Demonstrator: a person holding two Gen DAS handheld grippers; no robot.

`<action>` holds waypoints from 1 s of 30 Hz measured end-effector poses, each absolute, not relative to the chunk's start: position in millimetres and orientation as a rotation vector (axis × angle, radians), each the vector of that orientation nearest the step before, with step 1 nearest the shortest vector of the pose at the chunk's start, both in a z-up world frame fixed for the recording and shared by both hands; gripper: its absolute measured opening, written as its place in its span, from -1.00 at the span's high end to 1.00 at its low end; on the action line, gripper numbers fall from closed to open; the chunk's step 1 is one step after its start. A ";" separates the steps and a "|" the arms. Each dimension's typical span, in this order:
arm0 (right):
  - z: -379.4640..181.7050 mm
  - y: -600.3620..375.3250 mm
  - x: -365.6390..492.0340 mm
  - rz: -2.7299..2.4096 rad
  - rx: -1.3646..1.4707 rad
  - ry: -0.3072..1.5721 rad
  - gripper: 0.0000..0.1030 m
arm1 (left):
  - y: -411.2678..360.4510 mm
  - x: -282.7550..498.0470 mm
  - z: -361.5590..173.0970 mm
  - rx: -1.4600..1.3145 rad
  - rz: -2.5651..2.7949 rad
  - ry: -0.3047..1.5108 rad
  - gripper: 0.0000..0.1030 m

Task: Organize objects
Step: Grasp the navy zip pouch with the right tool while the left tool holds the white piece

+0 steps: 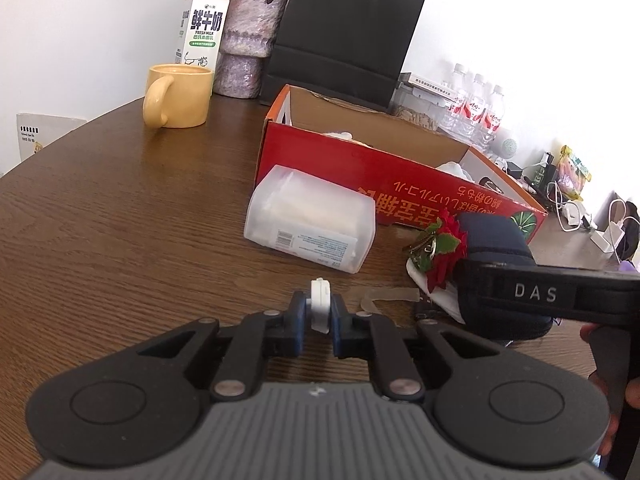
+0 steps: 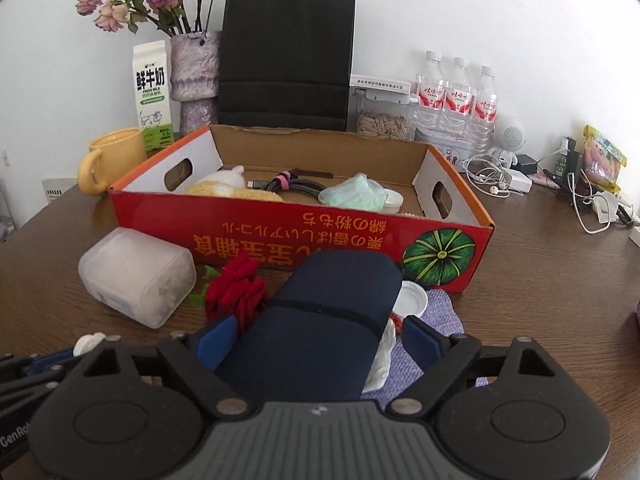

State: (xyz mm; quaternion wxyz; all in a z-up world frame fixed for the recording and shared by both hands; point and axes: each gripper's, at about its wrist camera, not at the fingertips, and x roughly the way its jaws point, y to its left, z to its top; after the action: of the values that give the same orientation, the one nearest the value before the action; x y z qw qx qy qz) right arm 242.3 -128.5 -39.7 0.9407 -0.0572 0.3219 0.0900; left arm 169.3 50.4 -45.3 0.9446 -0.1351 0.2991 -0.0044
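My left gripper is shut on a small white plastic piece, held just above the wooden table. A dark navy pouch lies in front of the red cardboard box, on a purple knitted cloth. My right gripper stands open astride the pouch, and a narrow gap shows at the right pad. In the left wrist view one of its fingers crosses the pouch. A red fabric flower and a translucent plastic container lie left of the pouch.
The box holds a coiled cable, a yellow knitted item and a green bag. A white lid sits by the pouch. A yellow mug, milk carton, vase, black paper bag and water bottles line the back. Cables and earphones lie at the right.
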 end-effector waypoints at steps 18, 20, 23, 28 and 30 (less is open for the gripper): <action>-30.4 -174.7 211.6 0.306 0.042 0.583 0.40 | 49.7 167.4 -45.3 -0.282 -0.017 0.609 0.75; -28.2 -178.0 207.2 0.320 0.040 0.568 0.44 | 49.0 167.5 -45.2 -0.278 -0.015 0.609 0.75; -28.2 -183.4 203.9 0.329 0.054 0.560 0.47 | 48.9 167.3 -45.2 -0.278 -0.015 0.609 0.75; -25.0 -194.2 197.5 0.359 0.108 0.535 0.53 | 48.5 167.5 -45.0 -0.277 -0.015 0.609 0.75; -20.6 -198.3 194.9 0.373 0.129 0.518 0.54 | 48.2 167.5 -44.9 -0.277 -0.014 0.609 0.75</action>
State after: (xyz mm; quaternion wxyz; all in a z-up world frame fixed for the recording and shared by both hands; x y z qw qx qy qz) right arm 194.9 -198.3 -20.6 0.9475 0.0635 0.2545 0.1830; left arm 167.5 48.2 -44.9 0.9445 -0.1359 0.2990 -0.0071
